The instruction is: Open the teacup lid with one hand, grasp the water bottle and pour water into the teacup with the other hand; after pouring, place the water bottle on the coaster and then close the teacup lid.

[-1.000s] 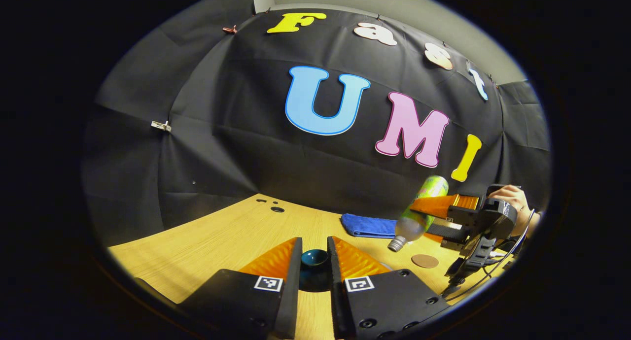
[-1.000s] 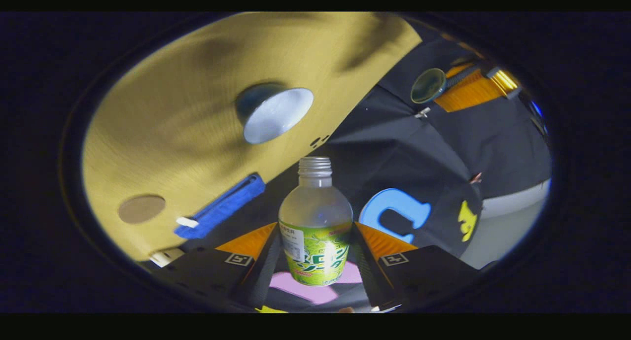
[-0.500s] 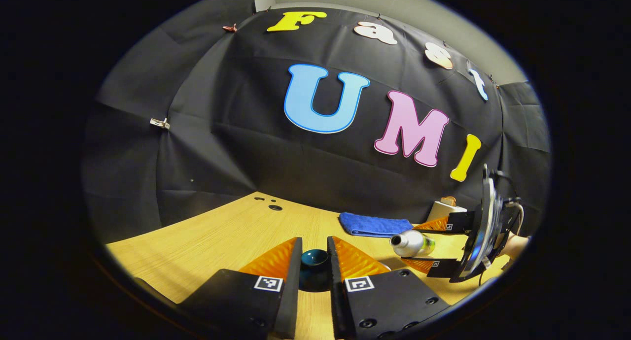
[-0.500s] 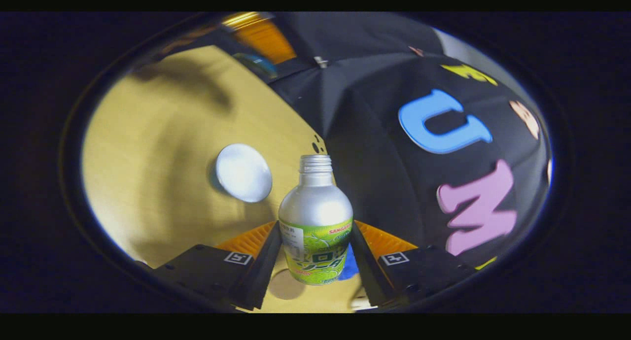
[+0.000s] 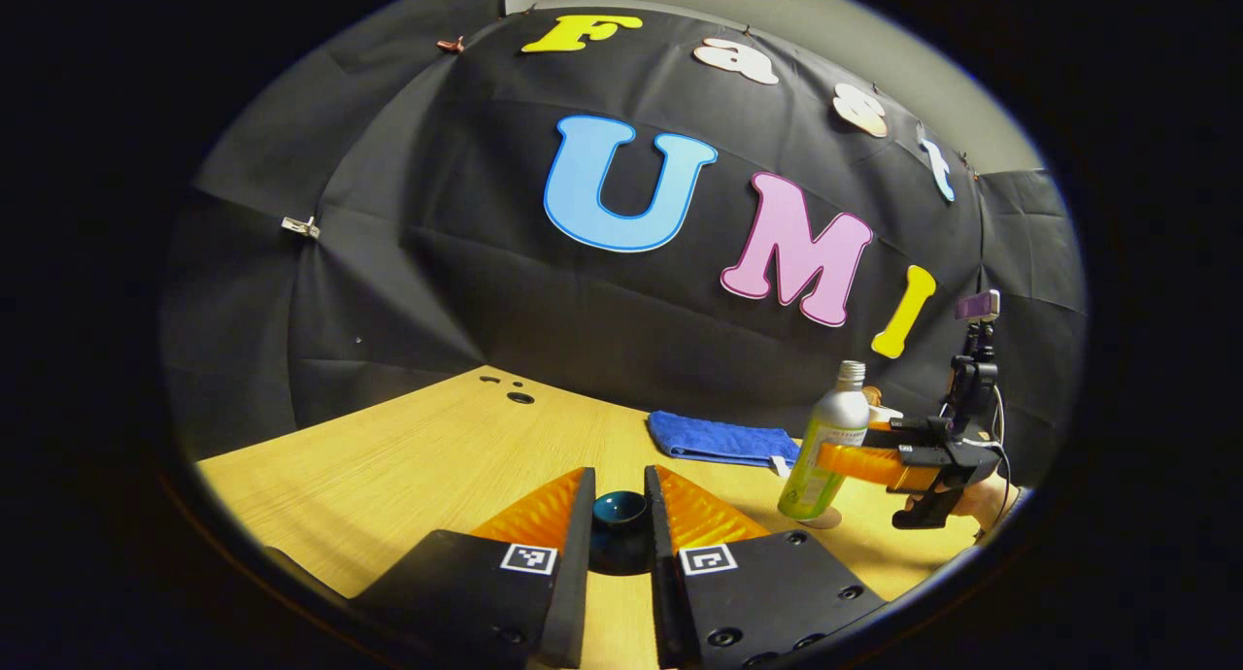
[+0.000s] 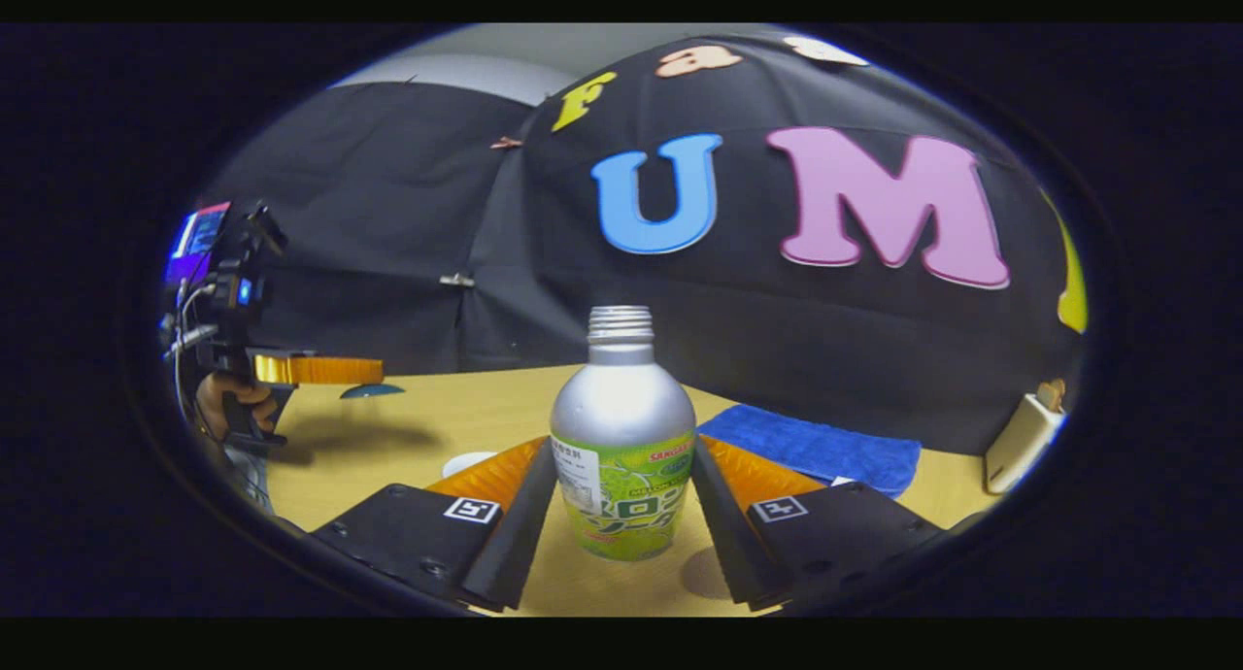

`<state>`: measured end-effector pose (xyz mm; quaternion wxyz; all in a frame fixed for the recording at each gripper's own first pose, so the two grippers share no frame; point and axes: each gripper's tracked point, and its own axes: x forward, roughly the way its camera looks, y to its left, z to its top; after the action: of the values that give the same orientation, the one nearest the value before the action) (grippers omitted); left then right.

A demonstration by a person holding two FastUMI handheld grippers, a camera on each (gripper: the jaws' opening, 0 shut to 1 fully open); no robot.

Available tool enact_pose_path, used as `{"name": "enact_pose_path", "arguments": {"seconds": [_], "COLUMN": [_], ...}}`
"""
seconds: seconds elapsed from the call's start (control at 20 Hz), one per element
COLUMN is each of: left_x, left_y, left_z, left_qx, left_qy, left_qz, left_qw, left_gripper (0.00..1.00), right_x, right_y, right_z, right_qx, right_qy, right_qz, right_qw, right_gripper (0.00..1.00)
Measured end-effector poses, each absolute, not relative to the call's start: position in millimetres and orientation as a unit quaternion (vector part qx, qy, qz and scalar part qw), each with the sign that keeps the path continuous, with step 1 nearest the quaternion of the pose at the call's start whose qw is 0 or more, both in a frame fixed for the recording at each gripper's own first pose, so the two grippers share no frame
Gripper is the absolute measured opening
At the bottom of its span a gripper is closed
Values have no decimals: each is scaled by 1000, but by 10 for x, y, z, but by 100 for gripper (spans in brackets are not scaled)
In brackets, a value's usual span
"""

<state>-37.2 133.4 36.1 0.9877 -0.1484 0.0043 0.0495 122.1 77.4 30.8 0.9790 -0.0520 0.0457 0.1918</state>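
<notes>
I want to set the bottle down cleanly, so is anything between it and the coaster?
Nothing visible. The water bottle stands upright in the right tongs, just above the coaster, with only bare table around it. The blue towel lies behind, apart.

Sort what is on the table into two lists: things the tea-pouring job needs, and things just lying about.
Needed:
water bottle, between the right gripper fingers
teacup lid, held by the left gripper
coaster, under the bottle
teacup, partly hidden

Lying about:
blue cloth
pale box by the wall
</notes>
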Motion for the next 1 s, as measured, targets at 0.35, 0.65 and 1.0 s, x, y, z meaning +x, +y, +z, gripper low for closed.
{"name": "enact_pose_path", "arguments": {"seconds": [0.35, 0.65, 1.0], "left_x": [-301, -277, -268], "left_y": [1240, 1208, 1247], "left_z": [285, 241, 222], "left_qx": [-137, -134, -135], "left_qy": [18, 25, 25], "left_qz": [48, 46, 51], "left_qw": [989, 990, 989], "left_gripper": [31, 32, 32], "right_x": [1484, 1505, 1519], "right_y": [-151, -314, -339], "right_z": [198, 68, -13], "right_qx": [6, 10, 26], "right_qy": [31, 40, 46], "right_qz": [139, 122, 122], "right_qw": [990, 992, 991], "right_gripper": [78, 79, 80]}}
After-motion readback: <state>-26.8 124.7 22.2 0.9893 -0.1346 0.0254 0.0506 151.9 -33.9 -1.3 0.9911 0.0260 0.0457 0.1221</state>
